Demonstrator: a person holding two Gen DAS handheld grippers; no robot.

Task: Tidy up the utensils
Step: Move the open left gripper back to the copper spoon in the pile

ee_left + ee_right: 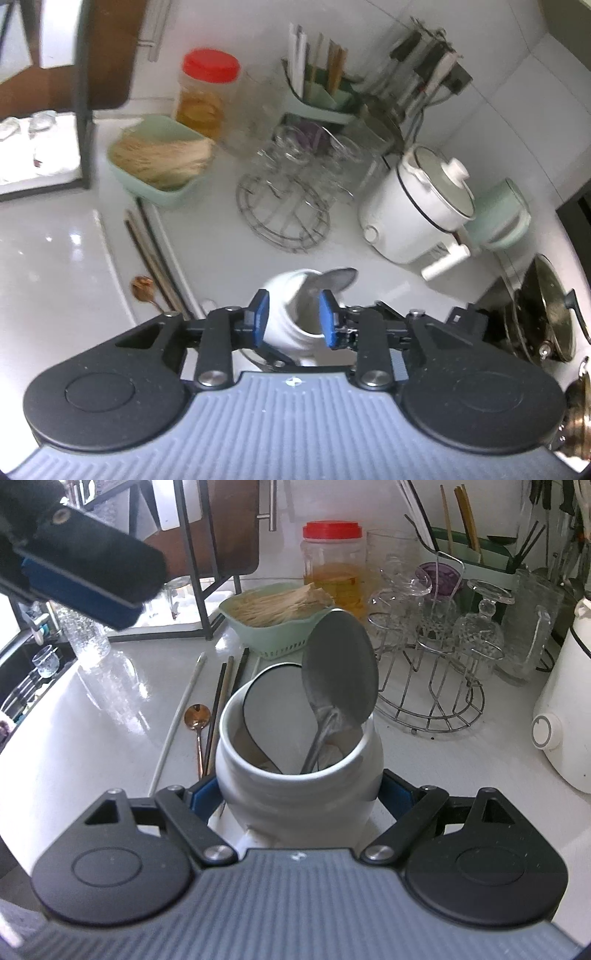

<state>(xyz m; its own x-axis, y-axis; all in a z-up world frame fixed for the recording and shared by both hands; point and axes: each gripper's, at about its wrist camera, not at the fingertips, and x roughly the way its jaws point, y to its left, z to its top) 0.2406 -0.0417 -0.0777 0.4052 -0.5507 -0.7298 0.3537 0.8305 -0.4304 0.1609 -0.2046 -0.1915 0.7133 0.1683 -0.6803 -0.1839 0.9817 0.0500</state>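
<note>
A white ceramic jar (295, 812) stands on the white counter, and my right gripper (301, 794) is shut on its sides. In the jar are a large steel spoon (340, 664) and a flat white utensil with a dark rim (273, 709). My left gripper (293, 301) is open with nothing between its blue pads. It hovers above and to the left of the jar (284, 291), and one of its fingers (92, 565) shows at the upper left of the right wrist view. Left of the jar, a copper spoon (197, 714), dark chopsticks (221, 701) and a white stick (184, 709) lie on the counter.
Behind the jar are a green basket of pale sticks (280, 627), a red-lidded plastic jar (332, 561) and a wire rack of glasses (436, 686). A white rice cooker (565, 716) is at the right. A green utensil holder (317, 96) stands at the back, with pans (546, 310) far right.
</note>
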